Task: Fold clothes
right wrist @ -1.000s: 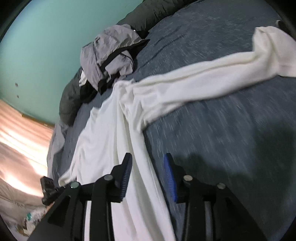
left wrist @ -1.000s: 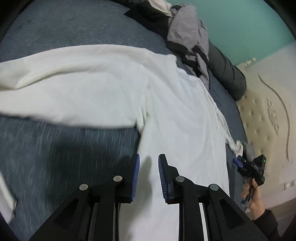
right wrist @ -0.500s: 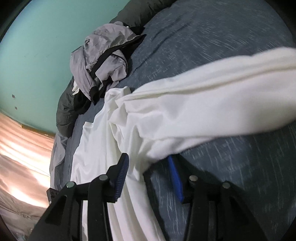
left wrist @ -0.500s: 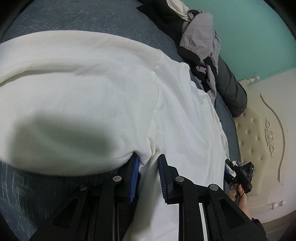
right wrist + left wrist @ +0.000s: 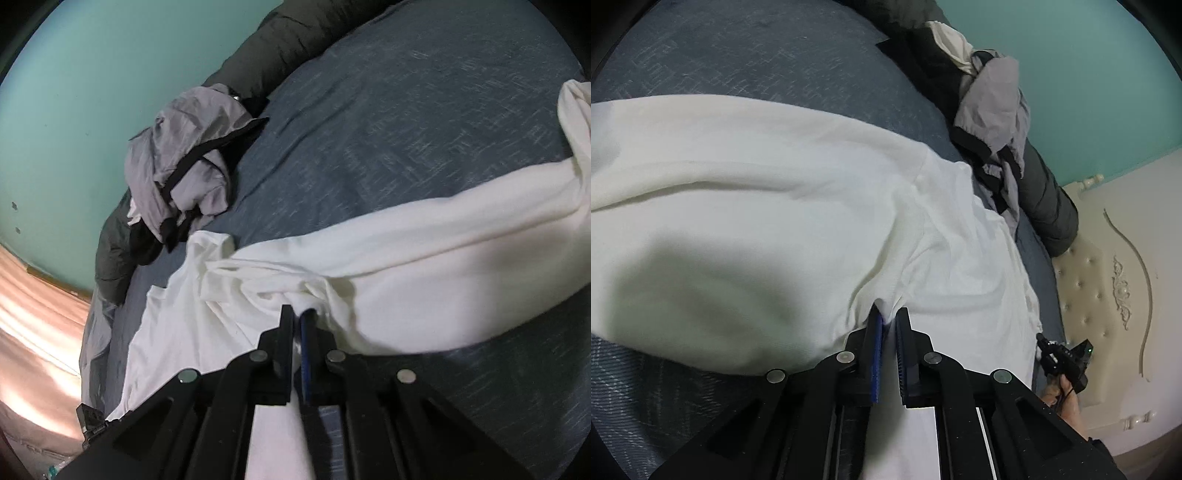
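Change since earlier, left wrist view: jaws of the left gripper (image 5: 889, 314) stood apart over the white shirt (image 5: 775, 206) a second ago; now they are closing, nearly together, with a fold of shirt at the armpit seam caught between the blue pads; the sleeve has swelled to fill the left half of the frame
Change since earlier, right wrist view: right gripper (image 5: 297, 314) was wide with cloth lying loose between its fingers; now its jaws have come tight on a bunched ridge of the white shirt (image 5: 406, 266); the sleeve sweeps from centre to the upper right edge
Left hand pose: gripper tilted down toward the bed, fingers reaching up from the bottom centre of the frame; tips buried in cloth
Right hand pose: same downward tilt; seen small at lower right of the left view, the person's hand (image 5: 1067, 402) gripping the handle beside the cream headboard (image 5: 1108, 288)
Shirt: spread on the blue-grey bedcover (image 5: 775, 55), body running toward the lower centre in both views
Other clothes: grey garment (image 5: 184, 162) heaped at the upper left of the right view, against a dark jacket (image 5: 273, 48); teal wall (image 5: 74, 92) behind
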Available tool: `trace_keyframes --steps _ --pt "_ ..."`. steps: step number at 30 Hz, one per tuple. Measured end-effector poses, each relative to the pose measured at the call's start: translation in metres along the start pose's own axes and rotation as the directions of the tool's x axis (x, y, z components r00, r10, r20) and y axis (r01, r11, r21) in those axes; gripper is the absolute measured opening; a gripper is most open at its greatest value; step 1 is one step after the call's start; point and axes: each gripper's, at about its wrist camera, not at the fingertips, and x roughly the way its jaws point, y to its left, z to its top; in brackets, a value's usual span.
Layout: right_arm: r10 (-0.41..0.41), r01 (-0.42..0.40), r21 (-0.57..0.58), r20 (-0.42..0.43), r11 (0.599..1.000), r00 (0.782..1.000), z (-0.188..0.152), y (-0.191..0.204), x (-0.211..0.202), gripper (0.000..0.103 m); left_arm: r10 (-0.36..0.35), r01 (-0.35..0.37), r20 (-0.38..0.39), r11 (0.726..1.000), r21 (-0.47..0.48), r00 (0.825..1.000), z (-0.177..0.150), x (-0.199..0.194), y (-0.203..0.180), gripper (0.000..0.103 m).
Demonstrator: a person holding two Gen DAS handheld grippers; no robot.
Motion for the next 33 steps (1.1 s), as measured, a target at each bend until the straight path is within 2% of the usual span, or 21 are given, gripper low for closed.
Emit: trace_keyframes --steps 5,6,7,9,13,18,21,22,26,33 --pt "-0.011 0.011 -0.008 0.012 1.000 1.000 0.003 -0.002 -0.004 0.003 0.012 -0.012 -0.008 1.000 0.017 1.000 0.001 0.000 -0.008 0.009" --pt "-0.015 0.016 -0.009 0.015 1.000 1.000 0.004 -0.003 -0.005 0.003 0.016 -0.015 -0.009 1.000 0.023 1.000 0.002 -0.001 -0.010 0.011" --pt "-0.018 0.018 -0.013 0.015 1.000 1.000 0.006 -0.004 -0.006 0.003 0.017 -0.016 -0.008 1.000 0.025 1.000 0.003 -0.002 -0.012 0.018" --pt "-0.019 0.019 -0.025 0.010 1.000 1.000 0.007 -0.003 -0.006 0.003 0.013 -0.013 0.000 1.000 0.013 1.000 0.004 -0.006 -0.011 0.023" --pt "-0.021 0.021 -0.032 -0.001 0.999 1.000 0.007 -0.003 -0.005 0.003 0.010 -0.008 0.036 0.999 -0.033 0.999 0.010 -0.014 -0.003 0.025" --pt "-0.021 0.021 -0.030 -0.005 0.999 1.000 0.005 -0.004 -0.004 0.003 -0.005 0.008 0.040 0.997 -0.073 0.999 0.016 -0.007 0.002 0.025" --pt "-0.021 0.021 -0.036 -0.005 0.999 1.000 0.005 -0.004 -0.005 0.003 0.011 -0.007 0.051 0.997 -0.075 0.999 0.019 -0.002 0.001 0.019" --pt "-0.021 0.021 -0.038 -0.005 0.999 1.000 0.006 -0.004 -0.005 0.003 0.031 -0.027 0.054 0.997 -0.072 0.998 0.020 -0.002 0.001 0.004" --pt "-0.029 0.029 -0.056 -0.002 0.998 1.000 0.008 -0.003 -0.006 0.003 0.073 -0.069 0.090 0.997 -0.047 0.993 0.029 -0.011 0.002 0.003" --pt "-0.073 0.074 -0.069 0.017 0.995 0.997 0.009 -0.005 -0.007 0.003 0.133 -0.133 0.096 0.991 -0.003 0.987 0.046 -0.011 0.000 0.003"
